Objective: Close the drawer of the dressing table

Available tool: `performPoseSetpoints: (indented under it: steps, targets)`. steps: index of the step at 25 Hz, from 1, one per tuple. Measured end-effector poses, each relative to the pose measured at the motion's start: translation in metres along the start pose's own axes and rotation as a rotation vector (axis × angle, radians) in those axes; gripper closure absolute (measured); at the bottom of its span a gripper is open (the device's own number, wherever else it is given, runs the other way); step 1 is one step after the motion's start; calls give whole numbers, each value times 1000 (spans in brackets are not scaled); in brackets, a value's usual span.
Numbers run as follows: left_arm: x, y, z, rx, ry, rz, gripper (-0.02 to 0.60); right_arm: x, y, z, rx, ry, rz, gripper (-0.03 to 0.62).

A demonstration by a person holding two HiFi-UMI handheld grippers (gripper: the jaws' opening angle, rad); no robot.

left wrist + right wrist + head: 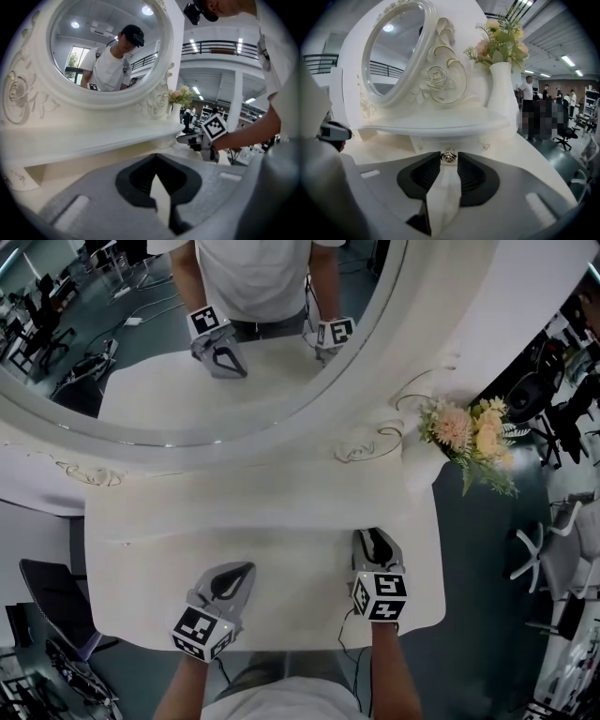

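My right claw (449,161) is low over the white table top (281,549), near its right side, and it points at the front of the dressing table. Its two jaws stand apart with a narrow gap. Exactly between their tips sits the small gold knob (449,156) of the drawer (471,146). The pads are just beside the knob on both sides but seem not to press on it, so this claw is open and holds nothing. My left claw (155,157) is to the left, also over the table top and a little nearer to me. Its tips are together and nothing is between them. Only the pale table top shows through the slit behind the tips.

The drawer lies directly ahead of my right claw, under the thin shelf (440,126). I see only its front. It is a low white panel with the knob in the middle, shaped like a little rose, and one small gold ornament on each side. The front stands back under the edge of the shelf, and from above the shelf covers it. Behind the shelf rises the oval mirror (393,51) in a carved white frame. To the right of it stands a white vase (501,89) with pink and yellow flowers (501,35).
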State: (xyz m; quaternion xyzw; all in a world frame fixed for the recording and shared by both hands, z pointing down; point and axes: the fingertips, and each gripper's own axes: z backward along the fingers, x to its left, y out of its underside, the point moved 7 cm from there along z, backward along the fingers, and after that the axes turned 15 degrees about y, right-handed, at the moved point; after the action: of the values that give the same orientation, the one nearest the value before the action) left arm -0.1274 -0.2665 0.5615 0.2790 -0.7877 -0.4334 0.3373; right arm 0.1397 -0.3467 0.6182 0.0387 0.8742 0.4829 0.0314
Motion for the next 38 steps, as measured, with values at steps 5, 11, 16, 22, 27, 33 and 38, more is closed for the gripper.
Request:
performPoseSetpoints:
  steps: [5, 11, 16, 22, 27, 33, 38]
  targets:
    - [-4, 1, 10, -1, -5, -3, 583, -1, 1, 13, 0, 10, -32, 494]
    - [-11, -10, 19, -31, -4, -35, 583, 2, -5, 43, -19, 7, -28, 496]
    - [-19, -25, 38, -68, -21, -71, 583, 10, -15, 77, -58, -8, -43, 517]
    - [-24, -41, 75, -127, -83, -89, 583, 23, -35, 115, -115, -22, -39, 589]
    - [-24, -55, 101, -201, -111, -91, 583, 36, -52, 139, -165, -61, -29, 591]
    - [-28, -67, 127, -227, -161, -124, 583, 47, -71, 162, -220, -78, 13, 592]
    - [-29, -80, 150, -278, -189, -148, 583, 53, -87, 180, -256, -85, 27, 592]
